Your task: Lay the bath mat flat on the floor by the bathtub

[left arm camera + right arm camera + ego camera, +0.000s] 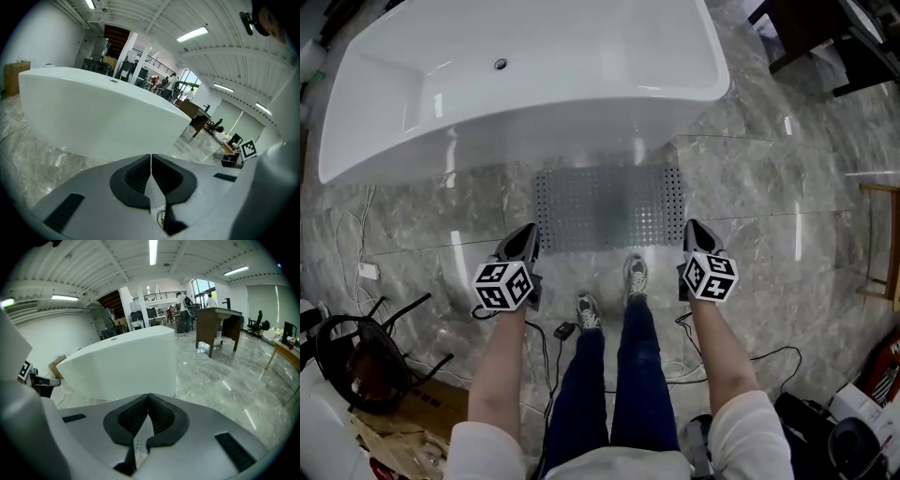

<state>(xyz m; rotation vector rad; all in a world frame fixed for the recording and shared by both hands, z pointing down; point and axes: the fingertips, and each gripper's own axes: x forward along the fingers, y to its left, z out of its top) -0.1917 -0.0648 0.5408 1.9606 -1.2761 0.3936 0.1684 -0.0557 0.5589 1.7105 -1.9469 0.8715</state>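
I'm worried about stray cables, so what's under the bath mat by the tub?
Only grey marble floor shows around the bath mat; the cables lie nearer the shoes. The floor directly beneath is covered by it, so unseen.

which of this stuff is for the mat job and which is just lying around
For the job:
- bath mat, pinched at its near corners by the left tongs and right tongs
- bathtub
- floor beside it

Just lying about:
- black chair
- cardboard
- cables
- wooden furniture at the right edge
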